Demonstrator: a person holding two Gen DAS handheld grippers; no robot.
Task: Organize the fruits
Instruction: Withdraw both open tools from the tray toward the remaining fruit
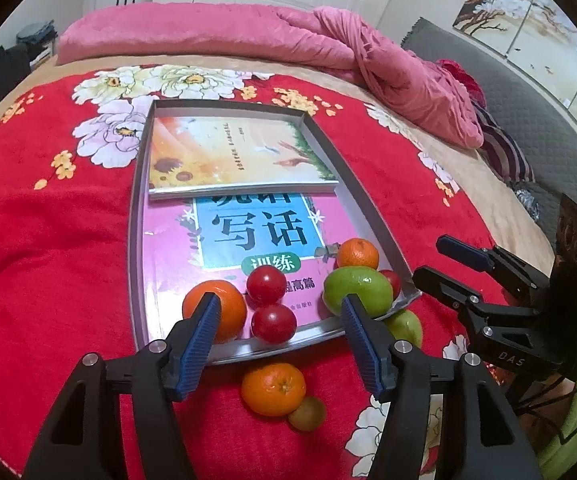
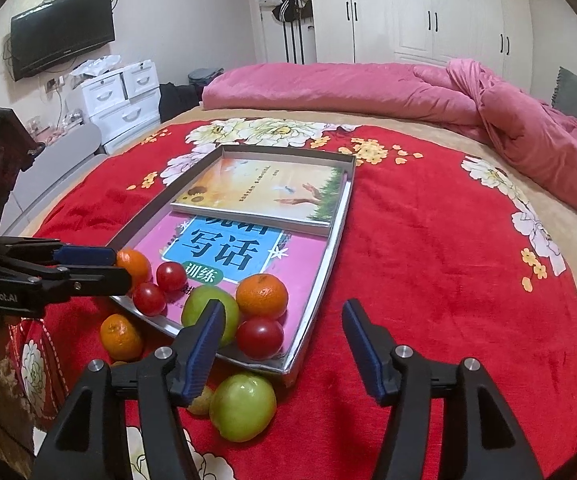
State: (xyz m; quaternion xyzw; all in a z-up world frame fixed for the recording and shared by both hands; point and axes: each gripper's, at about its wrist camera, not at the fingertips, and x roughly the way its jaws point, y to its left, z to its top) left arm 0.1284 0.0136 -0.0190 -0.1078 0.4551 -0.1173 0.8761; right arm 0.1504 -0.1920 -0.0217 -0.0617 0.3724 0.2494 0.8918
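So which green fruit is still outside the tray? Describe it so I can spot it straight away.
Start at the shallow grey tray holding two books on the red floral blanket. Go to its near corner, beside the right hand-held gripper. The green apple lies on the blanket just outside that corner; its twin sits inside the tray, and the fruit touching it is smaller and duller.

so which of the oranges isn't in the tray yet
The orange on the red blanket, just outside the tray's near rim beside a small brownish fruit; the other two oranges sit inside the tray.
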